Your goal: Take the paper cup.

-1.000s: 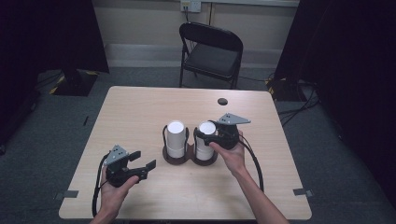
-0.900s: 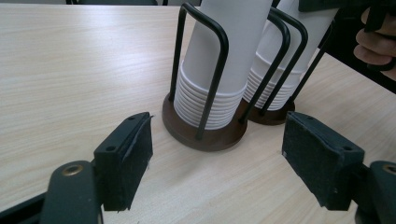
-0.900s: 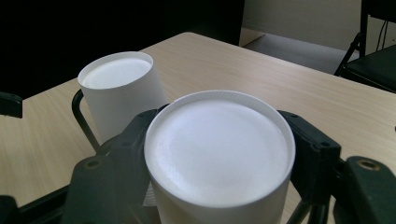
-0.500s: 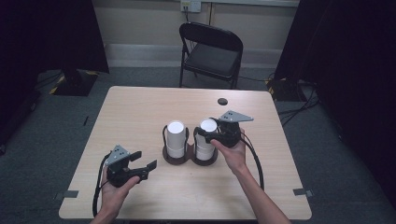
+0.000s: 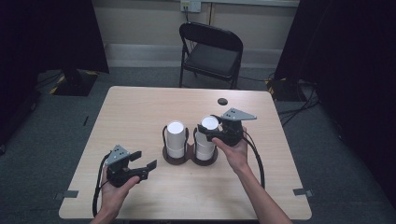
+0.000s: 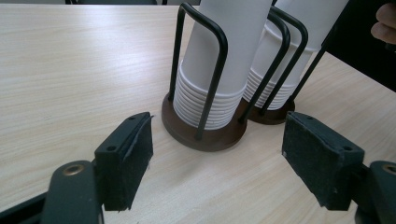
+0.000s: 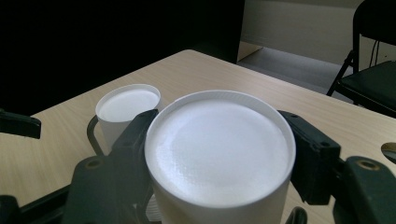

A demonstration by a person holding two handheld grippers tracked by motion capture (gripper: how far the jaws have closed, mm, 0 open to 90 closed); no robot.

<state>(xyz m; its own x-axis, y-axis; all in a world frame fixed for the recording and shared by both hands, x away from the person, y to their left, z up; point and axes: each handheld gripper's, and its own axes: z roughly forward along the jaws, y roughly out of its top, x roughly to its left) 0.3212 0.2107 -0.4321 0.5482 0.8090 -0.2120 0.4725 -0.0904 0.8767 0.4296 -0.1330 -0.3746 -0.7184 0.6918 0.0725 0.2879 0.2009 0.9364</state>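
The right gripper (image 5: 208, 134) is clamped on the top cup of the right stack of white paper cups (image 5: 205, 142), seated in a dark wire holder (image 5: 176, 157) at mid-tabletop (image 5: 140, 107). The left gripper (image 5: 145, 161) rests nearby on the tabletop, jaws apart and empty.

A light wooden table (image 5: 140, 116) carries two adjoining round cup holders (image 5: 176, 156).

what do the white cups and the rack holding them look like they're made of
Cups: likely paper, matte white, with thin rolled rims stacked tight; a plastic or foam make can't be ruled out.
Rack: hoops look like bent metal wire with a smooth black coating; the round base is dark brown with a dull sheen, possibly wood or plastic.
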